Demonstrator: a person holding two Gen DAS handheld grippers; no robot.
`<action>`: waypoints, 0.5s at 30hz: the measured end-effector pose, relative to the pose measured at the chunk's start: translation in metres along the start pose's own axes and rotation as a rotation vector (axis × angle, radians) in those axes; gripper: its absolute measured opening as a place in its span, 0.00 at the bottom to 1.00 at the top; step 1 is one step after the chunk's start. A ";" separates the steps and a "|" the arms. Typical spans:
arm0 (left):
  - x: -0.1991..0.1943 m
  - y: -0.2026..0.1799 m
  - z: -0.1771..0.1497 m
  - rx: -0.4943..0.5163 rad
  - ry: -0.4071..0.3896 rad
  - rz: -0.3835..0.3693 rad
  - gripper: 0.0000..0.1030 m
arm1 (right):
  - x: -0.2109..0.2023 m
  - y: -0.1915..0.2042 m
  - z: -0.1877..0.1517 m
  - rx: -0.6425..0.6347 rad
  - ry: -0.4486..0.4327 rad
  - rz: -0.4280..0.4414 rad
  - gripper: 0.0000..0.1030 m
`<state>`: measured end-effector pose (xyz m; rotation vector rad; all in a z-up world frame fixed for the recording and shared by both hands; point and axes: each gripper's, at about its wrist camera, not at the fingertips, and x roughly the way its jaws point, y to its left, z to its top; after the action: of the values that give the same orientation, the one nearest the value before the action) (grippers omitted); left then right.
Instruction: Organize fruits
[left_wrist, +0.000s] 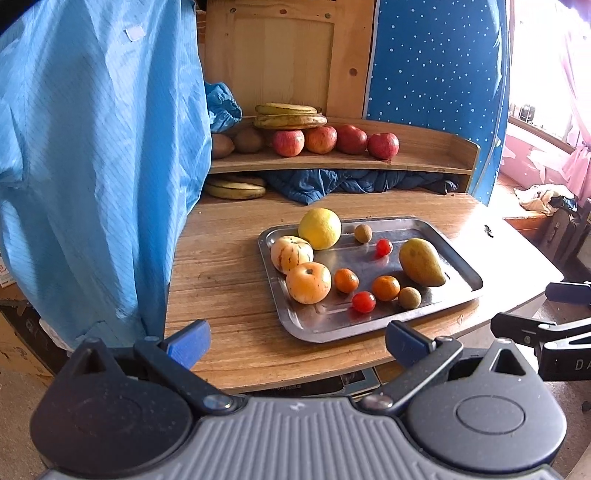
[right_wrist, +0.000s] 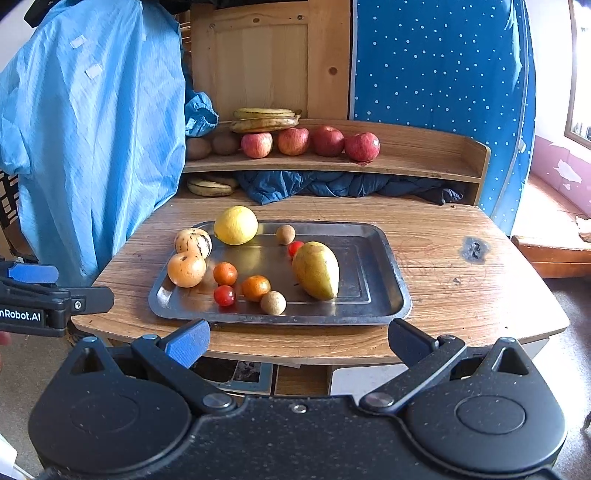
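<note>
A metal tray (left_wrist: 458, 266) (right_wrist: 376, 280) on the wooden table holds a yellow citrus (left_wrist: 320, 228) (right_wrist: 235, 225), a mango (left_wrist: 422, 262) (right_wrist: 316, 270), two pale striped melons (left_wrist: 291, 254) (right_wrist: 192, 242), two small oranges (left_wrist: 346, 280) (right_wrist: 225, 273), two red tomatoes (left_wrist: 364, 301) (right_wrist: 224, 295) and two small brown fruits (left_wrist: 410, 297) (right_wrist: 273, 302). My left gripper (left_wrist: 297, 343) is open, short of the tray's near edge. My right gripper (right_wrist: 299, 341) is open too, in front of the table edge. Neither holds anything.
A wooden shelf (left_wrist: 424, 158) (right_wrist: 424, 162) behind carries several apples (left_wrist: 320, 139) (right_wrist: 293, 141), bananas (left_wrist: 290, 115) (right_wrist: 265, 119) and kiwis (left_wrist: 248, 140). More bananas (left_wrist: 235, 188) and dark cloth (left_wrist: 351, 181) lie under it. A blue garment (left_wrist: 96, 155) (right_wrist: 92, 140) hangs at left.
</note>
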<state>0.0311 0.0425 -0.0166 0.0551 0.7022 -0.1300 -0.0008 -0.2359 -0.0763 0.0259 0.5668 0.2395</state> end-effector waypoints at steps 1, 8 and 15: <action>0.001 0.000 0.000 -0.002 0.003 -0.001 1.00 | 0.000 0.000 0.000 0.000 0.001 -0.001 0.99; 0.002 0.003 0.000 -0.005 0.004 -0.007 1.00 | 0.001 0.001 0.001 -0.002 0.001 -0.003 0.99; 0.002 0.006 0.000 -0.010 0.003 -0.008 1.00 | 0.000 0.000 0.001 -0.004 0.001 0.000 0.99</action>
<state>0.0336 0.0479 -0.0178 0.0433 0.7059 -0.1342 0.0001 -0.2356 -0.0757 0.0221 0.5677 0.2410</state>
